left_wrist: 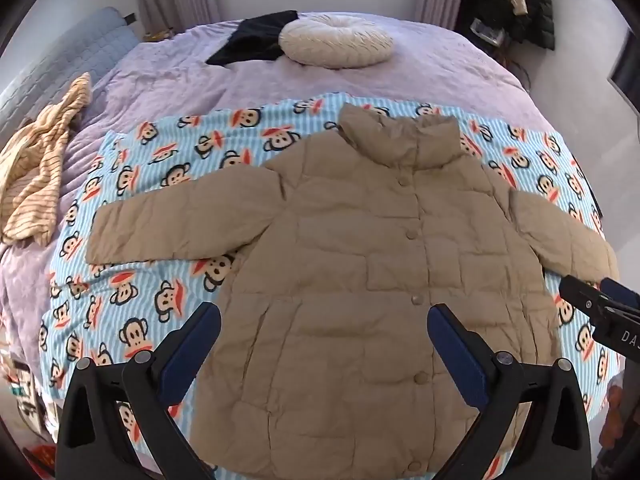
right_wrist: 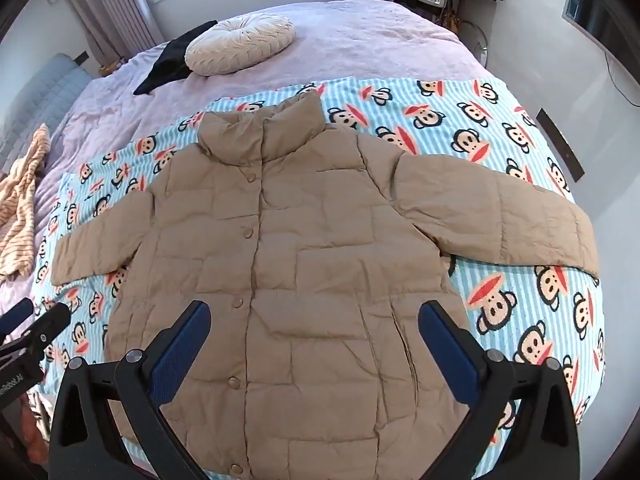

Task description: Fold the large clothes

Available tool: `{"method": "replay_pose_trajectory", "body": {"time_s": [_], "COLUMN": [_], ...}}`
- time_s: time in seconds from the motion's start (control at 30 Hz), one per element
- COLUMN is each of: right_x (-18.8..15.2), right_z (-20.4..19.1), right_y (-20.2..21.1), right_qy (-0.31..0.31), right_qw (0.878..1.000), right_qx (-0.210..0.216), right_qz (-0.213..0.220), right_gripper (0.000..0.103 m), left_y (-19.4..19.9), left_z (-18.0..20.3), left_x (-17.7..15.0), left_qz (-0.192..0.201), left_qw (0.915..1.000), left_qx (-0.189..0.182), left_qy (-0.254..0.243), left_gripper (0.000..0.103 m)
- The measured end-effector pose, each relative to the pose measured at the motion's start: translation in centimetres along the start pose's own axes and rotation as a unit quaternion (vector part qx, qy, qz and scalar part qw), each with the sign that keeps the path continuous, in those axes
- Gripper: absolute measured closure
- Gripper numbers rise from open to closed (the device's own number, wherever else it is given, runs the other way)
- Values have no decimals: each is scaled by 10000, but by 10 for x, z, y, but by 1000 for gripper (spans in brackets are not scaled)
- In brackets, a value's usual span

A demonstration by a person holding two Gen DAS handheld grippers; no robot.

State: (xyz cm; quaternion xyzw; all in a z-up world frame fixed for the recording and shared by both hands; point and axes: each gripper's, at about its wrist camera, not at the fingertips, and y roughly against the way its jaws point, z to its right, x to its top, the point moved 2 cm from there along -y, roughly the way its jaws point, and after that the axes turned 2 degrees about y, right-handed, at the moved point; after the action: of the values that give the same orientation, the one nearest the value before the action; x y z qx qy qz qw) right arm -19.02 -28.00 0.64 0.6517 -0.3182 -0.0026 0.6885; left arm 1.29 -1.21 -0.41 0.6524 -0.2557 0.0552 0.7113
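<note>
Jacket [left_wrist: 360, 280] flat, front up on the blanket [left_wrist: 132, 280], collar at 12, hem toward you, sleeves out at 9 and 3. Your L gripper [left_wrist: 324, 320] and R gripper [right_wrist: 314, 316] both gape wide, empty, above the hem. L sits nearer the 9 sleeve [left_wrist: 180, 224], R nearer the 3 sleeve [right_wrist: 500, 220], so I'd take a sleeve each.

Jacket [left_wrist: 360, 280] hem cut off; cushion [left_wrist: 336, 40] hides black garment [left_wrist: 248, 42].

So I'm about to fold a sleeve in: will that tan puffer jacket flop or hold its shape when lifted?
The tan puffer jacket looks quilted and softly wrinkled, so a lifted sleeve will probably drape limply. Its puffy panels suggest it is light for its size and may spring back from a fold. The smooth shell could slip on the monkey-print blanket.
</note>
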Motion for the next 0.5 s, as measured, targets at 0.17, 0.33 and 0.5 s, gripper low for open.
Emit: {"method": "replay_pose_trajectory", "body": {"time_s": [0.17,0.33,0.5], "right_x": [-2,1,10], "right_z": [-6,-10,-16], "right_y": [-1,-4,-7], "right_qy": [15,22,36], "right_qw": [10000,10000,9999], "right_qx": [0,-40,-114], "right_qz": [22,-4,-35], "right_gripper": [0,0,0], "left_y": [-1,-7,-14], "left_z": [0,-2,-5], "left_x": [5,6,9], "left_qz": [31,-52,-142], "left_qw": [10000,9999,9998], "left_qx": [71,96,153], "left_qy": [-26,-44,-3], "left_gripper": [0,0,0]}}
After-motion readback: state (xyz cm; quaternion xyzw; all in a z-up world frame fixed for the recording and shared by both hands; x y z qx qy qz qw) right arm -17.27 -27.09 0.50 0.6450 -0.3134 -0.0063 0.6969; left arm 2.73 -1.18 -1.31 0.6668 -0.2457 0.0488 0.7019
